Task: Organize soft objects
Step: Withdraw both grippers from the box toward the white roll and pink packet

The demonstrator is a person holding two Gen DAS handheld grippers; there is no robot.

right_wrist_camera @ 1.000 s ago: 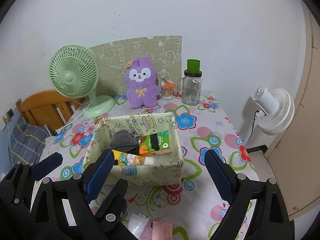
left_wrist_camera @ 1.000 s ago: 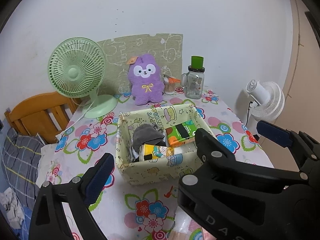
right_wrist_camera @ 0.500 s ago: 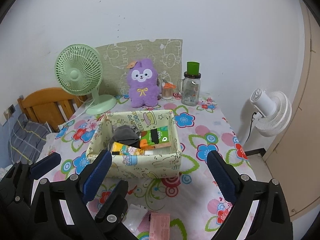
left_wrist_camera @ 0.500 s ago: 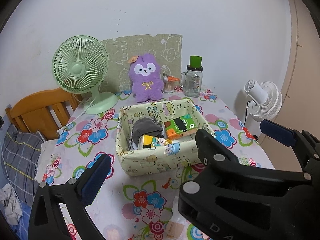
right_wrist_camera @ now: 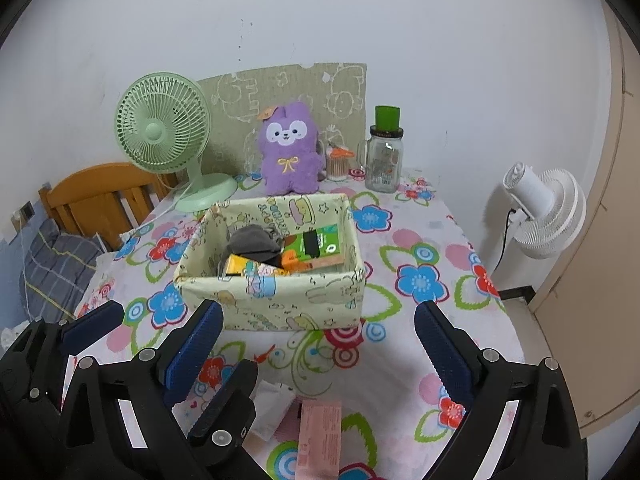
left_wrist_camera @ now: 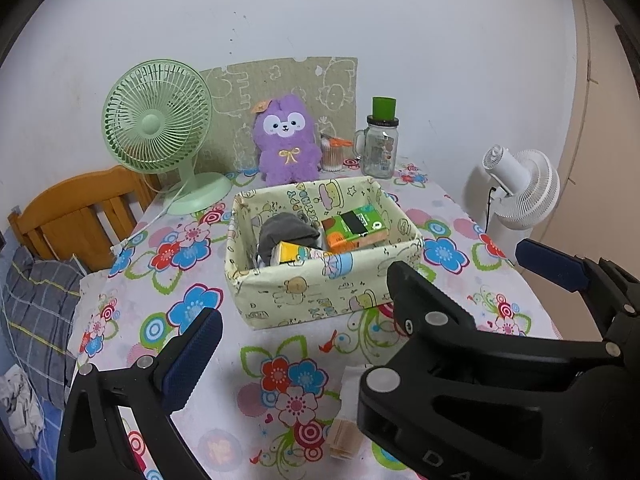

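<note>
Nearest the cameras, the right tongs (right_wrist_camera: pixel 316 344) stand spread wide with nothing between their blue-padded fingers (right_wrist_camera: pixel 440 352), hovering over the desk with the flowered white cloth (right_wrist_camera: pixel 400 360). The left tongs (left_wrist_camera: pixel 304 308) are likewise spread and empty, with one blue pad (left_wrist_camera: pixel 192 356) low on the left of their own view. In that view the black frame of the right tongs fills the lower right and hides the other left finger.

Just beneath the tongs, at the near edge of the desk, lie a flat pink packet (right_wrist_camera: pixel 320 436) and a white paper packet (right_wrist_camera: pixel 272 408), side by side and touching.

Farther in, near the middle of the desk, sits the pale green fabric storage box printed with cartoon animals (right_wrist_camera: pixel 280 300). Inside it are a crumpled grey cloth (right_wrist_camera: pixel 254 242) at the left, a yellow illustrated pack (right_wrist_camera: pixel 248 268) against the front wall, and a green and orange carton (right_wrist_camera: pixel 316 246) at the right, tilted against the others.

At the far edge, upright against a green cartoon-printed board (right_wrist_camera: pixel 288 84) on the wall, stands the purple plush toy with a white face and yellow bow (right_wrist_camera: pixel 290 152), well apart from the box. A mint green desk fan (right_wrist_camera: pixel 164 128) stands to its left; a small clear tub with an orange lid (right_wrist_camera: pixel 338 164) and a glass mug jar topped with a green cup (right_wrist_camera: pixel 384 156) stand to its right.

Beyond the desk, a white floor fan (right_wrist_camera: pixel 544 212) is at the right and a wooden bed frame (right_wrist_camera: pixel 96 196) with grey checked bedding (right_wrist_camera: pixel 56 268) at the left.
</note>
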